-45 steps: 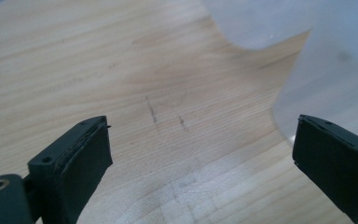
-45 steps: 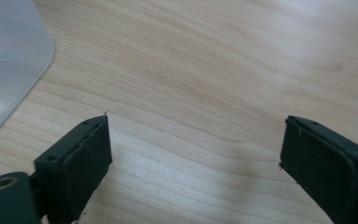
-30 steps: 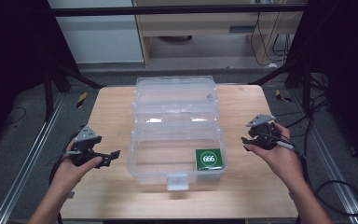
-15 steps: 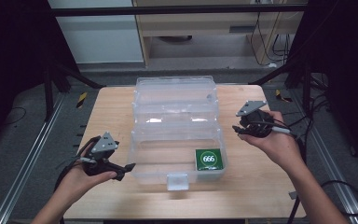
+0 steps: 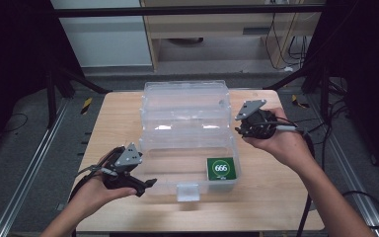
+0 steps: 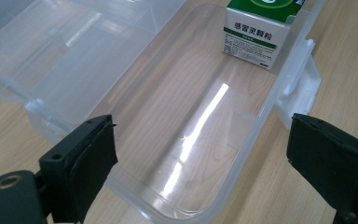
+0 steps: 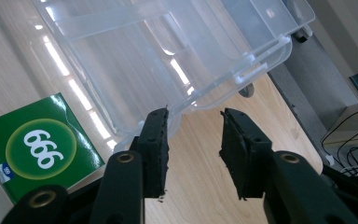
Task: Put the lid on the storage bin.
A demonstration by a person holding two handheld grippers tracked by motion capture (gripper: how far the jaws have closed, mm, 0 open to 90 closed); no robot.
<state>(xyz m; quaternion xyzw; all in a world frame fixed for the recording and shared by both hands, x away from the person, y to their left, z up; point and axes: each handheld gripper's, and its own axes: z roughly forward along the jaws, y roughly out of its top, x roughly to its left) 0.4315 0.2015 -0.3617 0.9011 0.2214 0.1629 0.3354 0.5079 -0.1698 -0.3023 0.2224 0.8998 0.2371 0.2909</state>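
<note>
A clear plastic storage box (image 5: pixel 187 148) lies with its lid (image 5: pixel 185 98) folded back on the wooden table. A green carton marked 666 (image 5: pixel 220 168) stands in the box's front right corner. My left gripper (image 5: pixel 147 184) is at the box's front left corner, held in a hand. In the left gripper view its jaws stand wide open (image 6: pixel 200 154) around the box's end wall, with the carton (image 6: pixel 256 42) beyond. My right gripper (image 5: pixel 240 129) hovers at the box's right edge near the hinge. It is open (image 7: pixel 193 140) with nothing between the jaws, and the carton (image 7: pixel 37 144) sits lower left.
The box's front latch (image 5: pixel 187 190) sticks out toward the table's near edge. Bare wood (image 5: pixel 276 197) lies right of the box. Black frame posts, cables (image 5: pixel 325 123) and the floor surround the table.
My left gripper moved right and nearer, up to the box's front left corner. My right gripper moved left and farther back, to the box's right edge by the hinge.
</note>
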